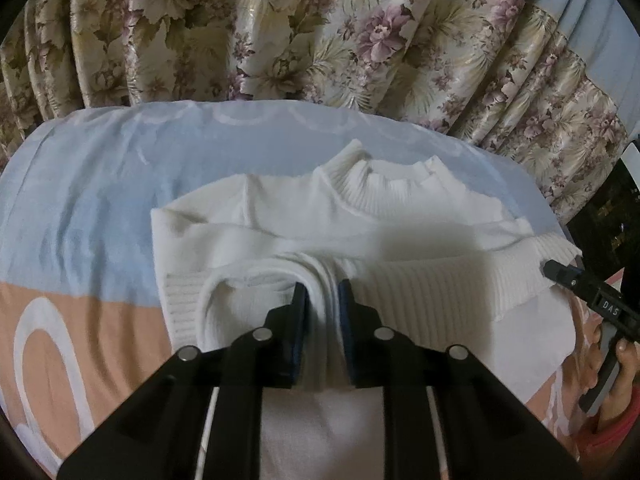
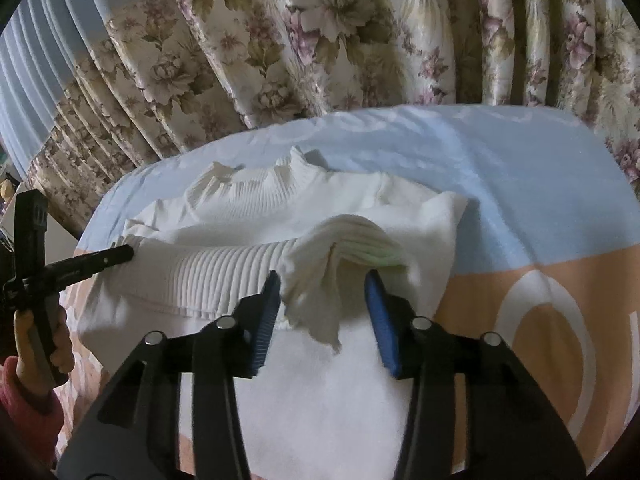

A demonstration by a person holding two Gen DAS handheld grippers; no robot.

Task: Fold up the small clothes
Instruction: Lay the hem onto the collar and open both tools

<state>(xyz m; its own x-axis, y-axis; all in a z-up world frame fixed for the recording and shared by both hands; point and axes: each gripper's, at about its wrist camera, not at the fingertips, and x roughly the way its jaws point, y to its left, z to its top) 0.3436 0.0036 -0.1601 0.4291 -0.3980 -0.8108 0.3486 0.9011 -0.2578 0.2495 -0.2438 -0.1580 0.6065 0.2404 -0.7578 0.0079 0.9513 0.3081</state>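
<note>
Your left gripper [image 1: 322, 292] is nearest to the lens, and its two dark pads are pressed together on a bunch of white folds of the sweater [image 1: 400, 216], so it grips the cloth firmly. From the right wrist view, your right gripper [image 2: 322, 276] has its blue fingers [image 2: 382, 320] spread wide, and a loose tuft of the same cloth stands between them without being squeezed. The sweater lies flat on the bed cover [image 1: 80, 200], with the ribbed collar [image 1: 380, 188] on the far side and the ribbed hem [image 1: 460, 280] folded up across the body toward you. In the left wrist view the tip of the right gripper touches the right end of this hem; seen from the side there, you cannot tell how its fingers stand. In the right wrist view the tip of the left gripper touches the left end of the hem, and your left hand [image 2: 60, 344] in a red sleeve [image 2: 24, 400] holds its handle. The cover is light blue far from you and peach with white shapes near you. Behind the bed hangs a flowered curtain [image 1: 280, 32].
</note>
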